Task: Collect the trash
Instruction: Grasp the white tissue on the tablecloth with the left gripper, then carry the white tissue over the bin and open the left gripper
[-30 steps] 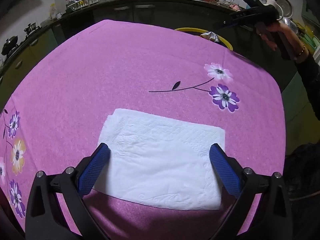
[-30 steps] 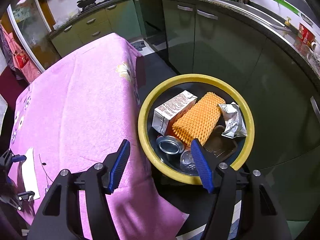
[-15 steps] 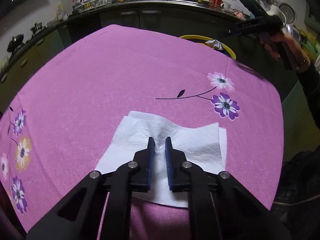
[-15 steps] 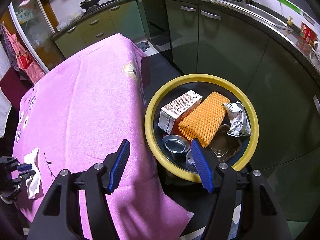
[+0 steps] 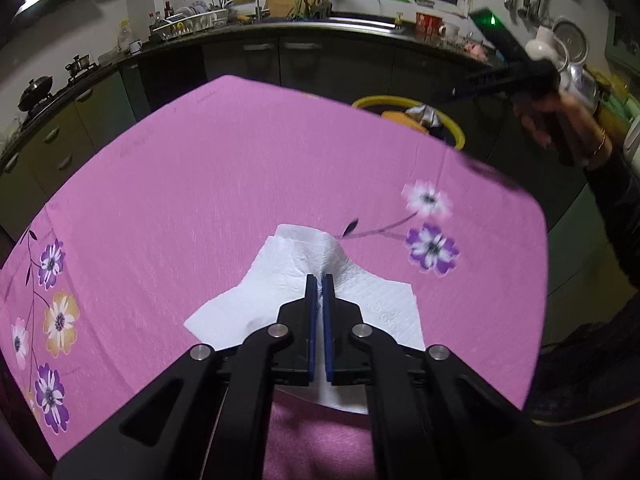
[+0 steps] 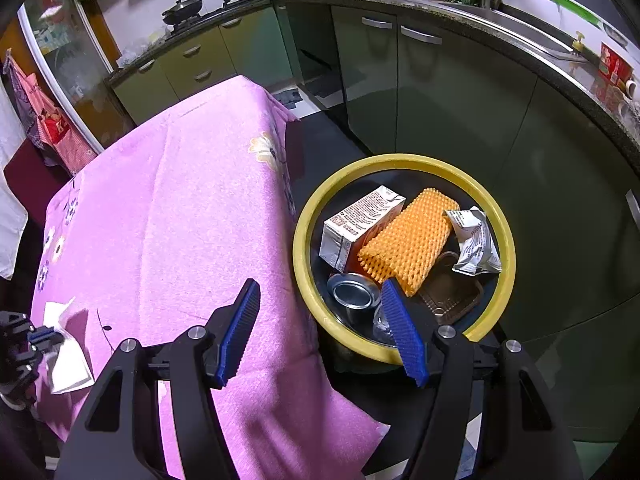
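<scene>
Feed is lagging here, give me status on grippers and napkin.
Left gripper shut on napkin. Right gripper open, empty, over the yellow-rimmed bin. Tablecloth otherwise bare.

**Cloth, paper, plastic and metal**

Matt pink cloth with a fine woven grain on the tablecloth (image 5: pixel 224 200), printed with flowers. Soft white embossed paper in the napkin (image 5: pixel 304 264), creased at centre. Ribbed blue rubbery pads (image 6: pixel 240 336) on matt black plastic fingers with bright metal rivets. At 3 o'clock in the right wrist view, smooth yellow plastic rim on the bin (image 6: pixel 304 240): printed cardboard carton (image 6: pixel 360 220), knobbly orange foam netting (image 6: pixel 408 240), shiny metal can (image 6: pixel 354 292), crinkled silvery foil wrapper (image 6: pixel 474 240). Glossy green cabinet doors (image 6: pixel 460 112).
</scene>
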The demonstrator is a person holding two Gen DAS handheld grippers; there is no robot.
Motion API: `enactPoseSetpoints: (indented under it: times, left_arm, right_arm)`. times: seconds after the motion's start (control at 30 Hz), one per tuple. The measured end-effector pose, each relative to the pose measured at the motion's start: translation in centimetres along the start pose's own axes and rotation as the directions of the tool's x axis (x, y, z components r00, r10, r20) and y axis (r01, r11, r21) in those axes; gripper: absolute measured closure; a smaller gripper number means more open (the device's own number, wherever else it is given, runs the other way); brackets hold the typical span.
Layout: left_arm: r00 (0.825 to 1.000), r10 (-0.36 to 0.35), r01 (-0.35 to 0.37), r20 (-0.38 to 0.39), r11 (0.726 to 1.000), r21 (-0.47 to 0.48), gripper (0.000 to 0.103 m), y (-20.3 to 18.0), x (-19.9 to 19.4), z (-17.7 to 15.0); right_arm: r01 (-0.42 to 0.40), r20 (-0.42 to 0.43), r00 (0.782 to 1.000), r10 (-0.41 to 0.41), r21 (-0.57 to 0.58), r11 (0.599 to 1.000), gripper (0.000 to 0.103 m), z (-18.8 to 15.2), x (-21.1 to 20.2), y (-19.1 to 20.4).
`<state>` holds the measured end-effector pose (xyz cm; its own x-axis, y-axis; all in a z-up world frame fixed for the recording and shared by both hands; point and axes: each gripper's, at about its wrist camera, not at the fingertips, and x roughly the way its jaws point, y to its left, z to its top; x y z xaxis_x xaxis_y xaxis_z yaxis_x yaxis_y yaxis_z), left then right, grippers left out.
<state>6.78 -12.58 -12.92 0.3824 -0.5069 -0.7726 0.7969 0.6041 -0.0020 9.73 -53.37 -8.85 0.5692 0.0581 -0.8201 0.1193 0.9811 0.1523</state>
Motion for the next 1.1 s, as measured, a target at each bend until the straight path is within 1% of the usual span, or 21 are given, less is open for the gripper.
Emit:
enactPoseSetpoints:
  times: [0.3, 0.37, 0.47, 0.53, 0.6, 0.7, 0.83, 0.93, 0.97, 1.1]
  left_arm:
    - [0.999, -0.022, 0.021, 0.026, 0.999, 0.048, 0.100, -1.4, -1.6, 4.0]
    - [0.998, -0.041, 0.038, 0.037, 0.996, 0.075, 0.100, -2.1, -1.8, 5.6]
    - [0.995, -0.090, 0.084, 0.052, 0.991, 0.101, 0.100, -3.1, -1.7, 8.4]
    - [0.991, -0.124, 0.117, 0.057, 0.985, 0.124, 0.100, -4.1, -1.2, 10.4]
    - [0.988, -0.140, 0.129, 0.059, 0.980, 0.155, 0.100, -5.3, -0.4, 12.4]
    - [0.983, -0.176, 0.163, 0.046, 0.965, 0.205, 0.100, -7.6, 1.8, 15.9]
    - [0.974, -0.226, 0.214, 0.025, 0.947, 0.238, 0.100, -10.2, 5.6, 19.9]
    - [0.972, -0.235, 0.224, 0.011, 0.937, 0.267, 0.100, -12.2, 8.9, 22.7]
    - [0.972, -0.235, 0.227, -0.004, 0.935, 0.274, 0.100, -12.9, 10.6, 23.7]
    - [0.976, -0.214, 0.218, -0.046, 0.935, 0.281, 0.100, -14.7, 16.3, 25.9]
  right_arm:
    - [-0.005, 0.026, 1.000, 0.004, 0.009, 1.000, 0.040, -0.5, -1.3, -0.7]
    - [0.001, 0.037, 0.999, -0.002, 0.014, 1.000, 0.040, -0.7, -1.9, -1.1]
    - [0.015, 0.053, 0.998, -0.016, 0.024, 1.000, 0.040, -1.0, -2.9, -1.9]
    - [0.023, 0.067, 0.997, -0.025, 0.036, 0.999, 0.040, -1.4, -3.7, -2.8]
    - [0.030, 0.082, 0.996, -0.034, 0.052, 0.998, 0.040, -1.8, -4.5, -3.8]
    - [0.042, 0.104, 0.993, -0.050, 0.080, 0.996, 0.040, -2.6, -5.7, -5.6]
    - [0.036, 0.126, 0.991, -0.052, 0.129, 0.991, 0.040, -3.6, -6.8, -8.2]
    - [0.030, 0.131, 0.990, -0.052, 0.166, 0.986, 0.040, -4.4, -7.0, -10.1]
    - [0.028, 0.130, 0.990, -0.052, 0.180, 0.983, 0.040, -4.7, -7.0, -10.9]
    - [0.021, 0.123, 0.991, -0.050, 0.224, 0.974, 0.040, -5.8, -6.7, -12.9]
